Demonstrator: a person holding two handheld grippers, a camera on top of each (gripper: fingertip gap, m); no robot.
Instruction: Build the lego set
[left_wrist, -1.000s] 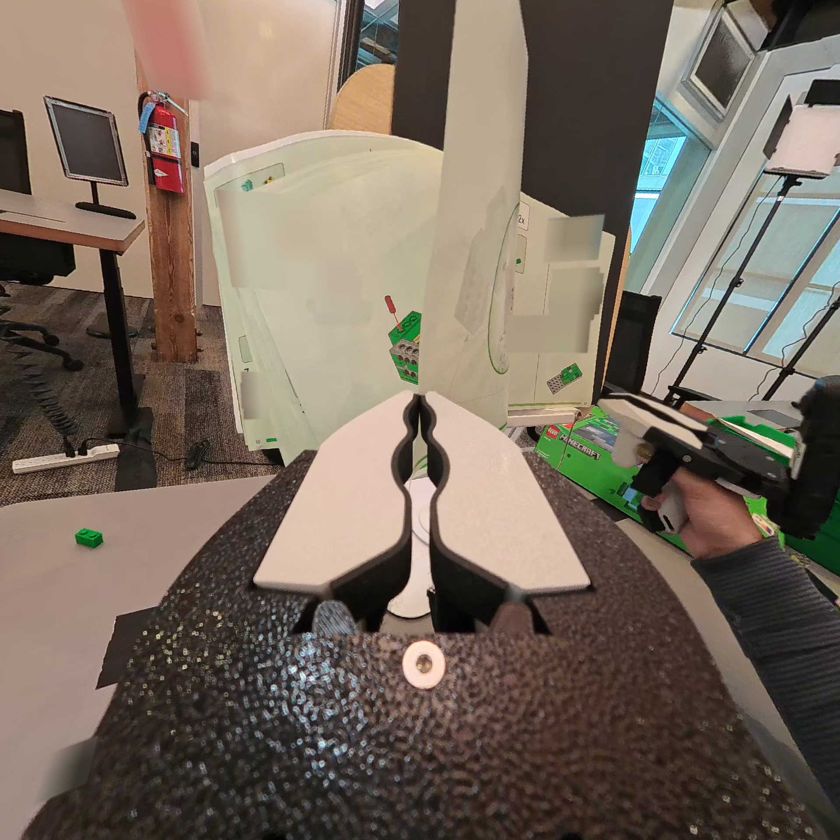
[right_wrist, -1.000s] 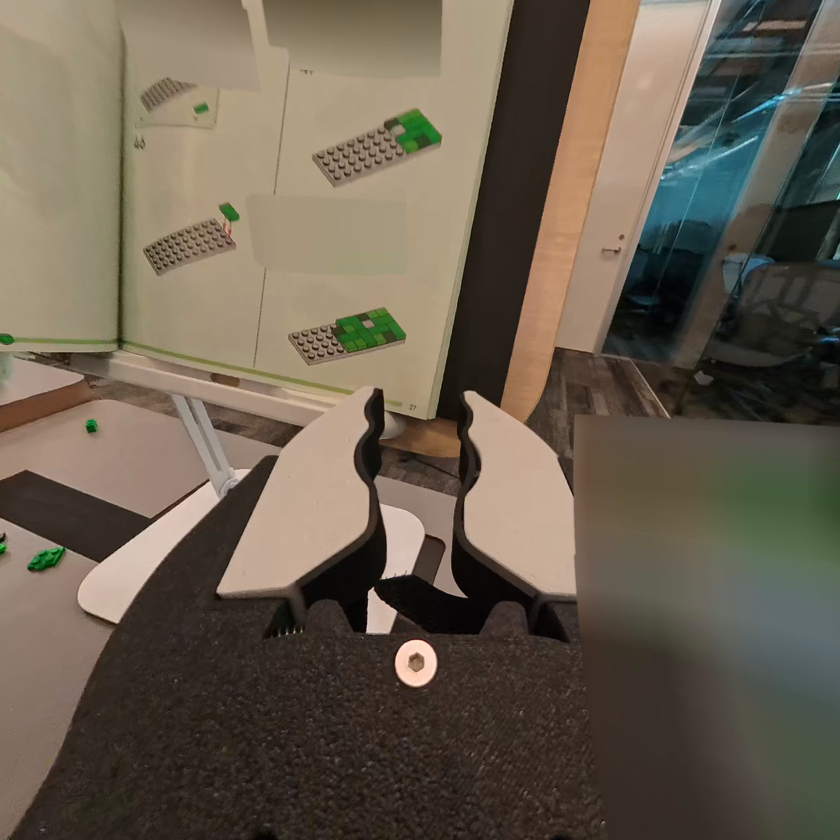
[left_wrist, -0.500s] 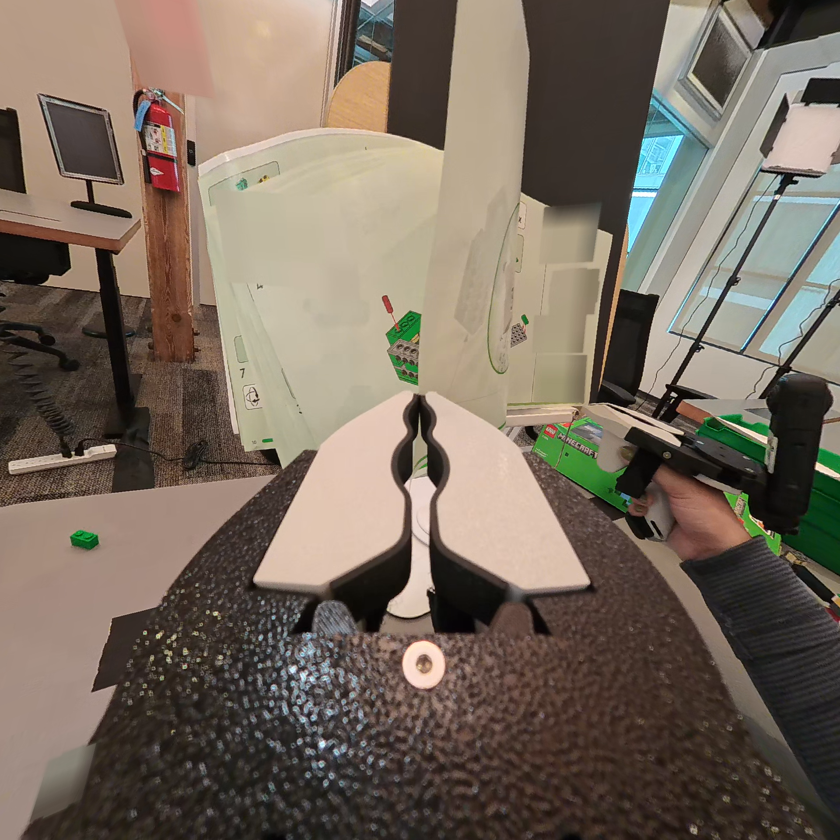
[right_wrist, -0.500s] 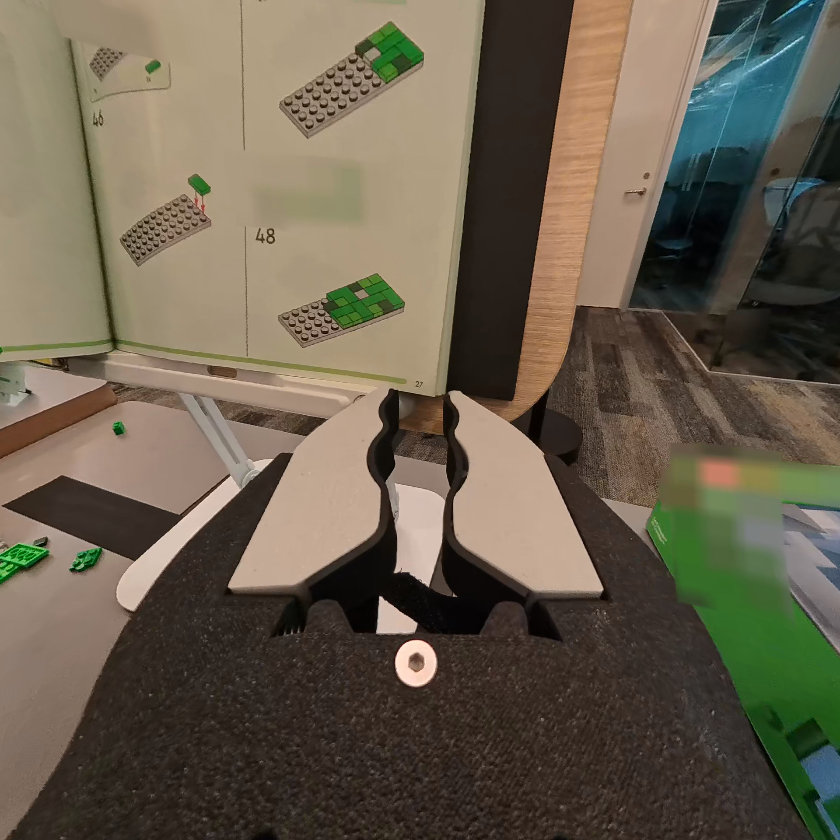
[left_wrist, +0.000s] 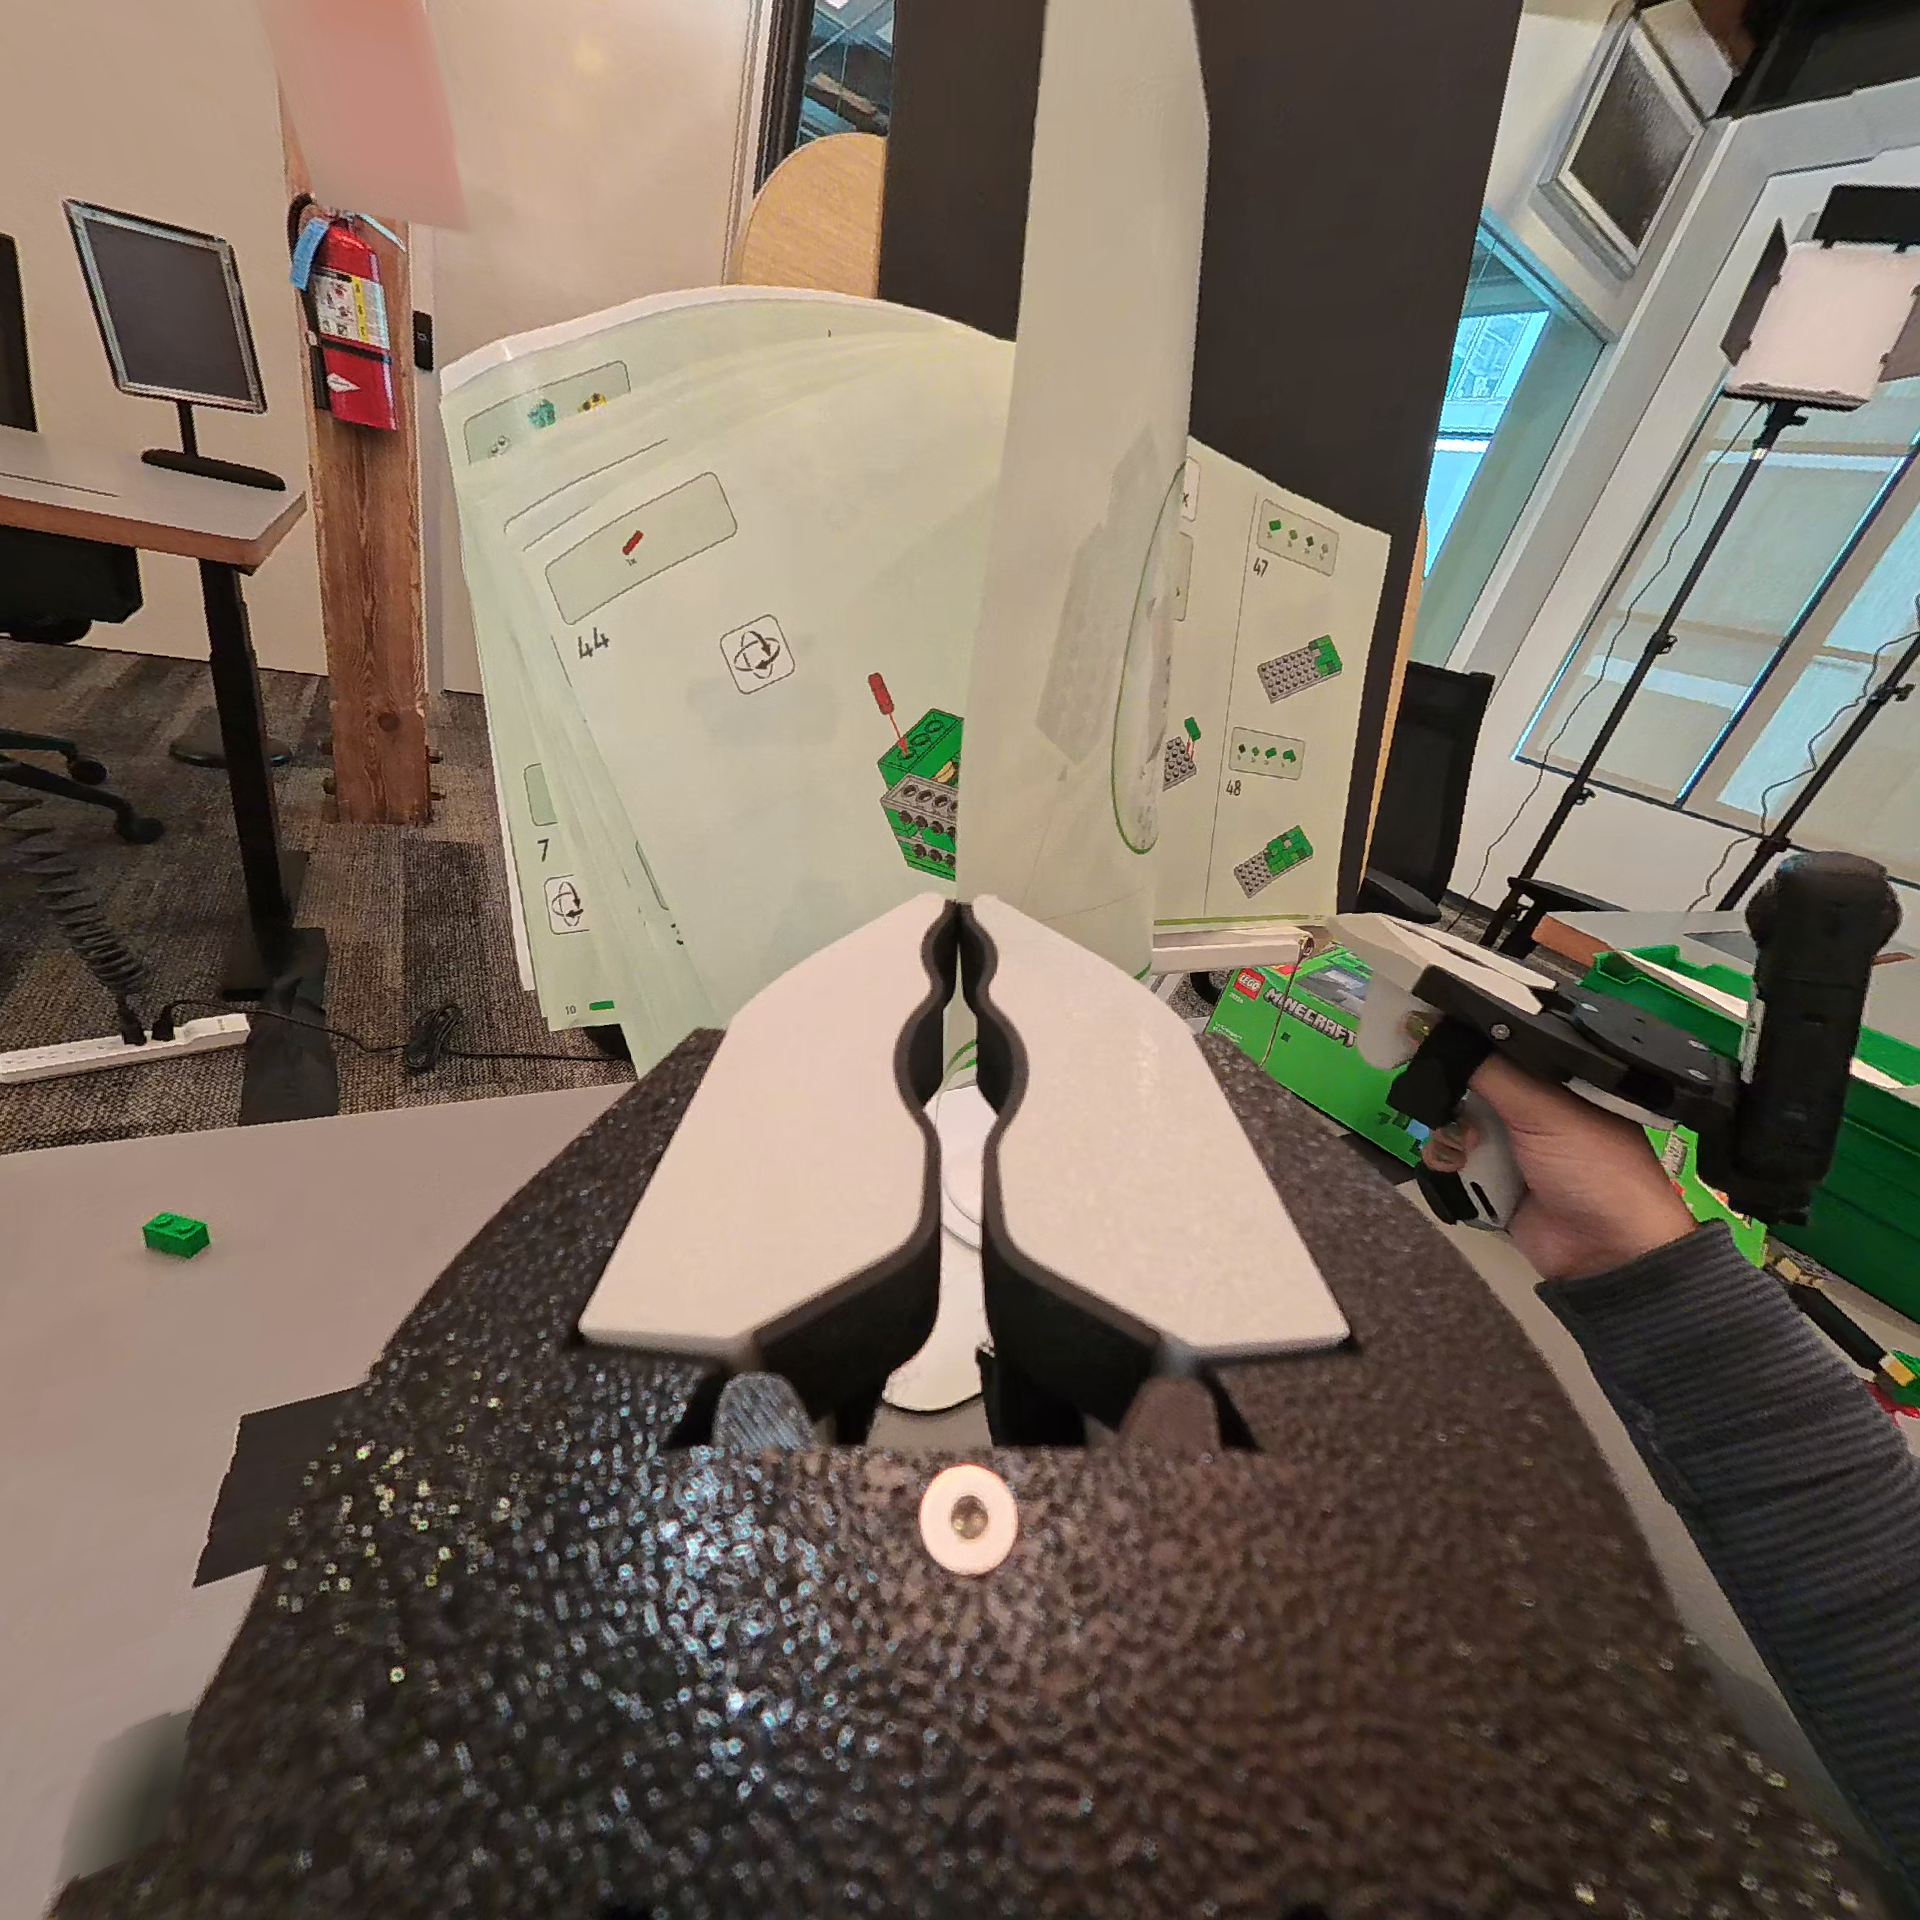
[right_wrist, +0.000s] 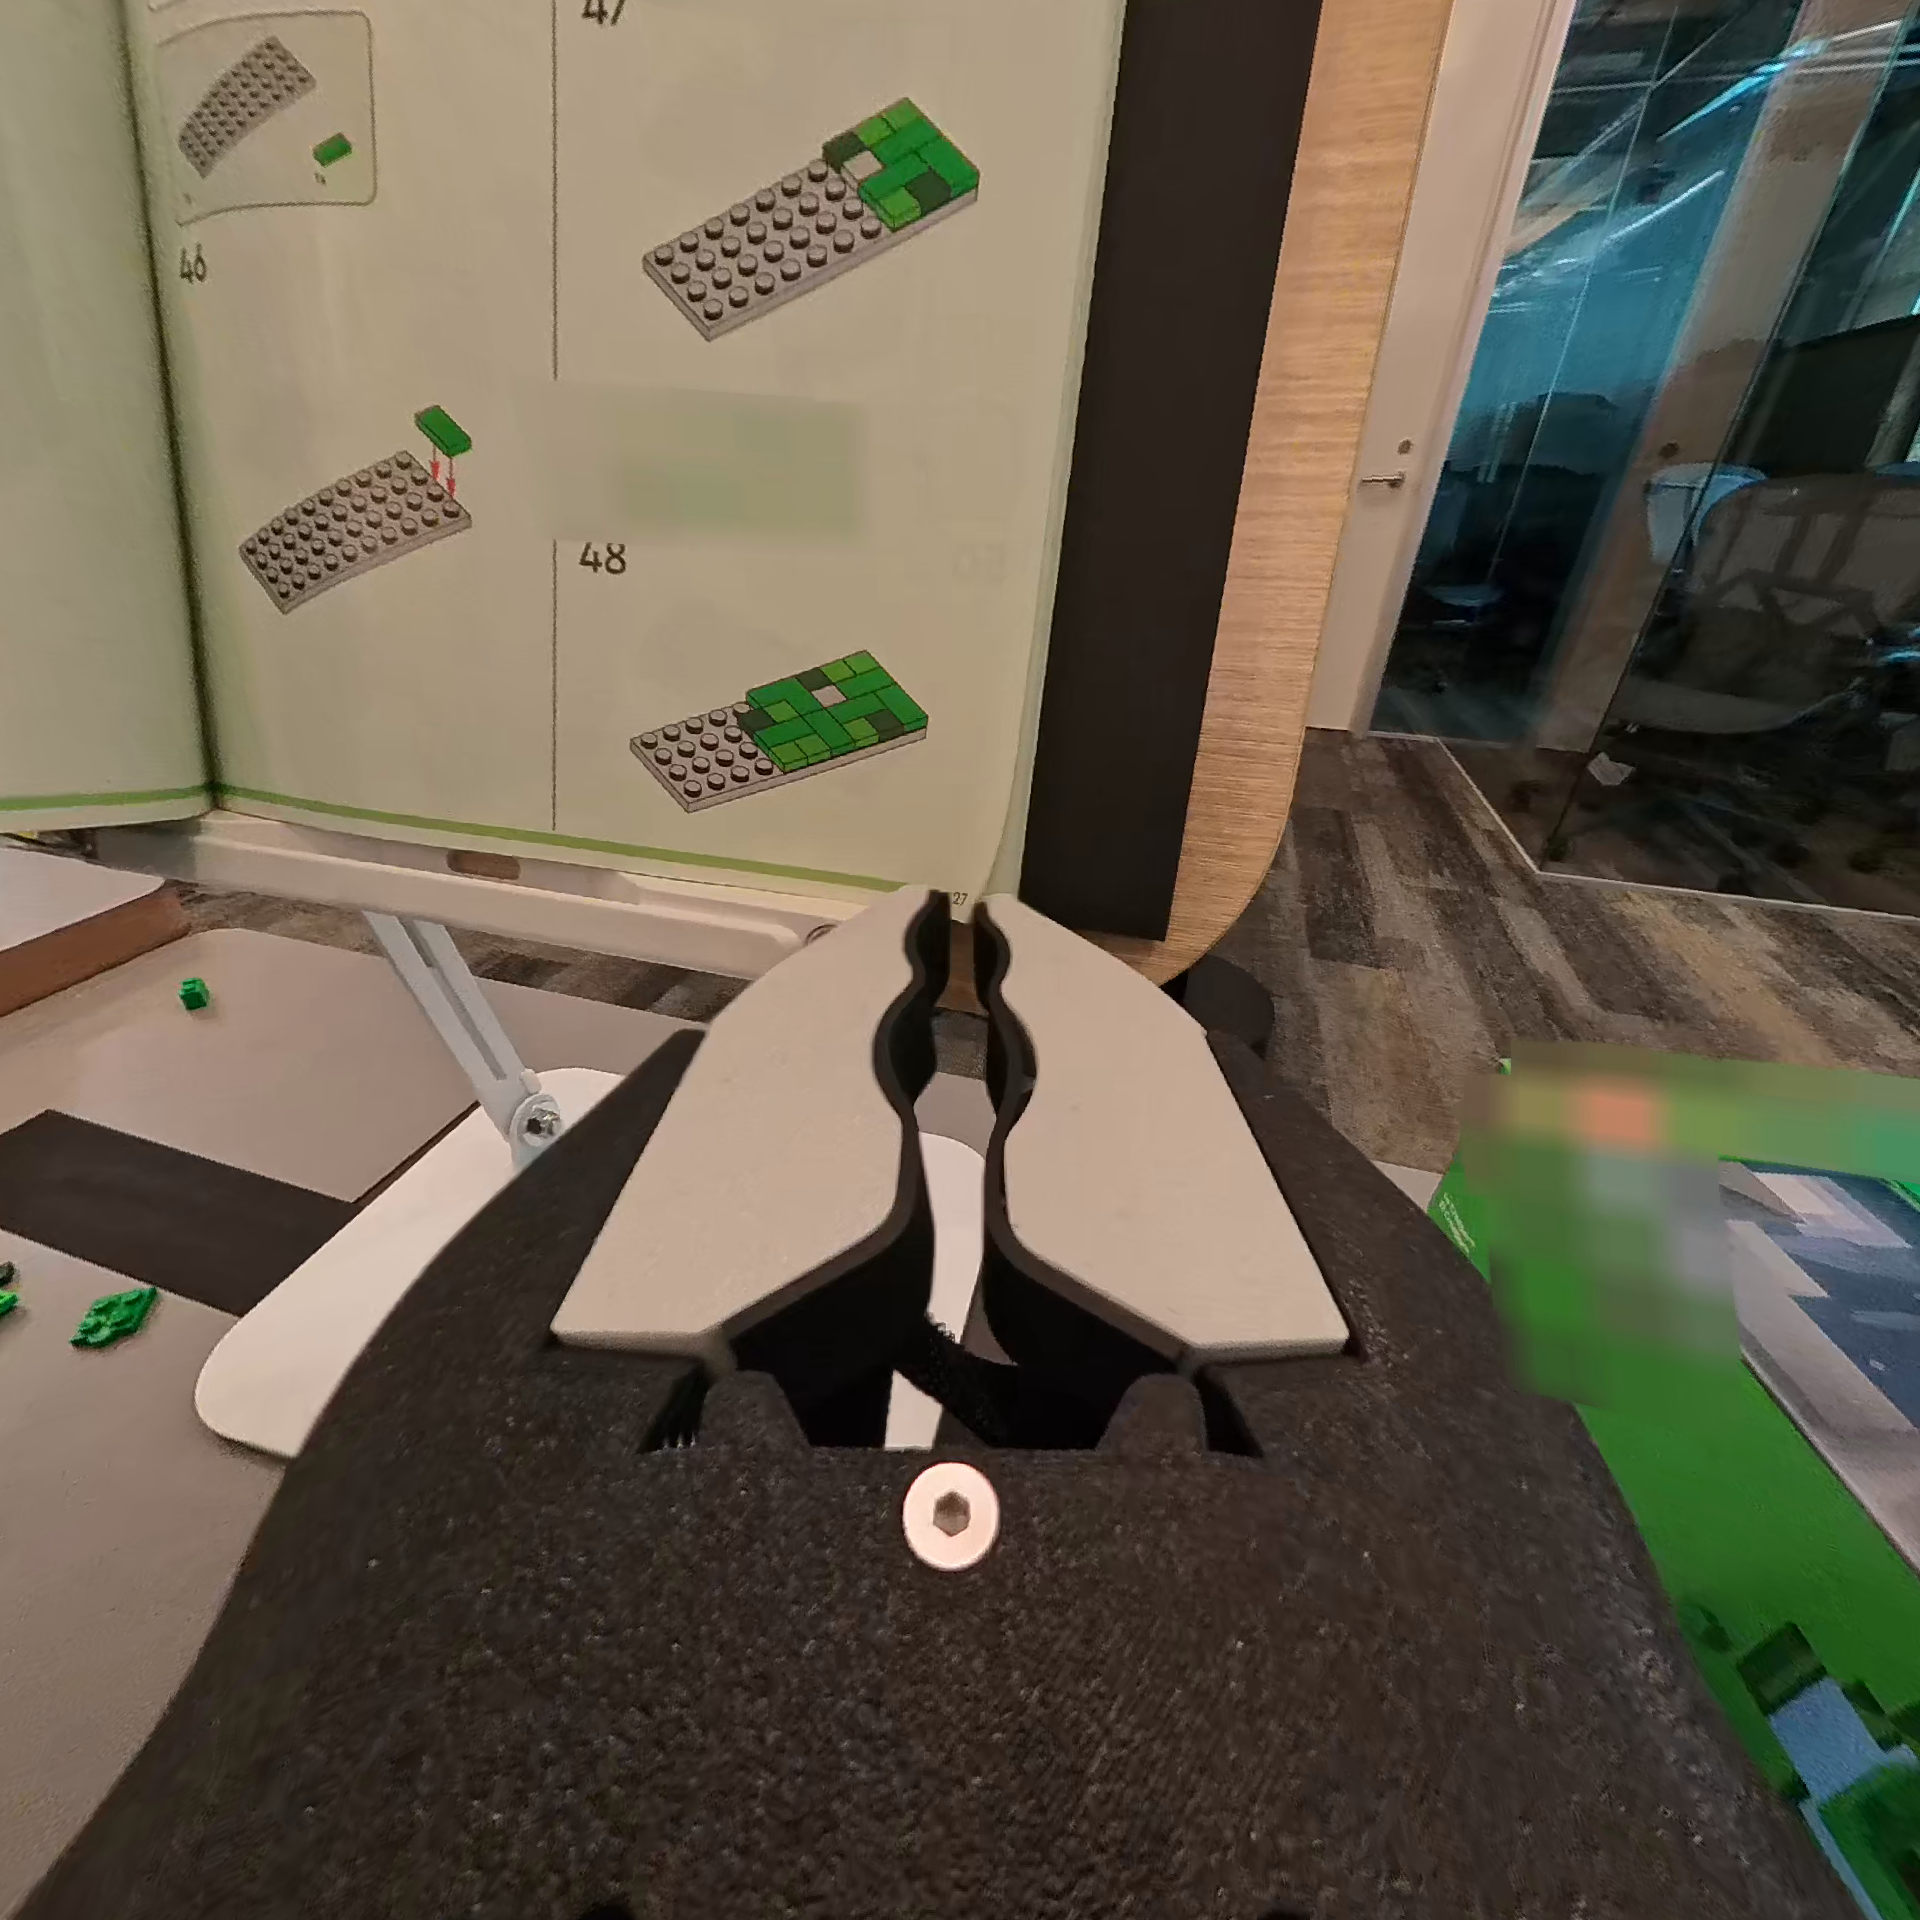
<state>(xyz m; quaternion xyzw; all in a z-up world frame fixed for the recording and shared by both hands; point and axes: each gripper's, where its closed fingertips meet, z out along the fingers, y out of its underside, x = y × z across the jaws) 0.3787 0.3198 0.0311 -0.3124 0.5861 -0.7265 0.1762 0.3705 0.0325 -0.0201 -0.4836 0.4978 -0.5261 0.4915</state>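
Observation:
My left gripper (left_wrist: 958, 914) is shut on the lower edge of one pale green page (left_wrist: 1091, 520) of the instruction booklet (left_wrist: 748, 644), holding it upright and edge-on. The booklet stands open on a white stand (right_wrist: 343, 1320), with drawings of a grey plate and green tiles on its right page (right_wrist: 727, 468). My right gripper (right_wrist: 961, 904) is shut and empty just in front of the booklet's lower right corner. It also shows at the right of the left wrist view (left_wrist: 1361, 935), held by a hand. A green brick (left_wrist: 175, 1234) lies on the grey table (left_wrist: 312, 1174).
A green lego box (left_wrist: 1309, 1039) lies to the right of the stand, also in the right wrist view (right_wrist: 1714, 1558). Small green pieces (right_wrist: 112, 1317) and a loose brick (right_wrist: 193, 994) lie left of the stand. Black tape (right_wrist: 156, 1195) marks the table. A desk and monitor stand at the far left. My right tips are about 45 cm from the green brick (left_wrist: 175, 1234), my left tips only 30 cm.
My right gripper has closed from open and moved closer to the booklet's right page. My left gripper has kept hold of the upright page while the pages behind it fanned out.

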